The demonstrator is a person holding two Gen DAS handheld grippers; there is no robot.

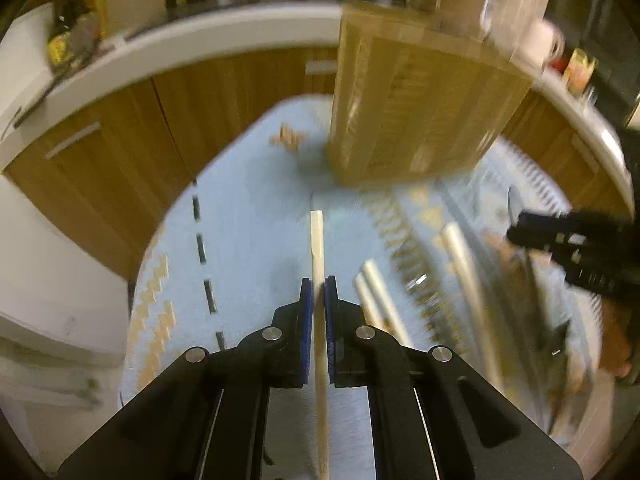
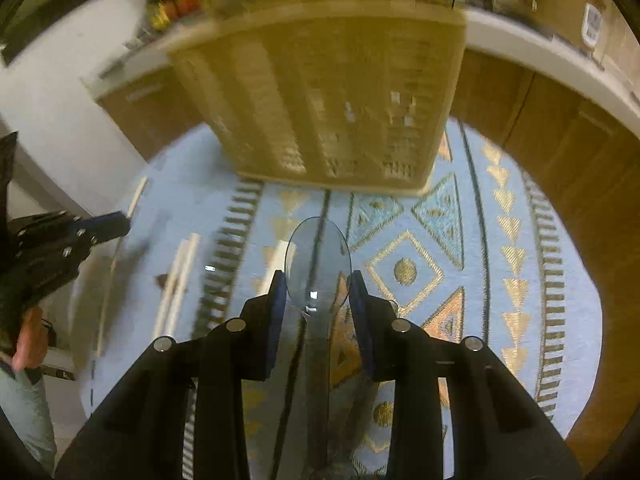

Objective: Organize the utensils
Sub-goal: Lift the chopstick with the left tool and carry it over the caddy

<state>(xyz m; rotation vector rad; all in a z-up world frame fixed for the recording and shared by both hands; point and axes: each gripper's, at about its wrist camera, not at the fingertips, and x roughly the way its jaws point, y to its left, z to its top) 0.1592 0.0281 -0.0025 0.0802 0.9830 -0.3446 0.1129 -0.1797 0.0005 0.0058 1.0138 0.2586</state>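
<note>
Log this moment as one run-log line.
left gripper: shut on pale wooden chopstick | right gripper: holds clear plastic spoon | perforated yellow plastic organizer tray: ahead, on blue patterned cloth

Blurred organizer (image 1: 420, 108), spoon handle (image 2: 318, 400) cropped

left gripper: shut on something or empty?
Shut on a wooden stick. The left gripper has both blue pads pressed against it, and the stick runs forward between them, held above the rug.

Glossy clear plastic spoon (image 2: 318, 268), matt wooden stick (image 1: 317, 248)
</note>
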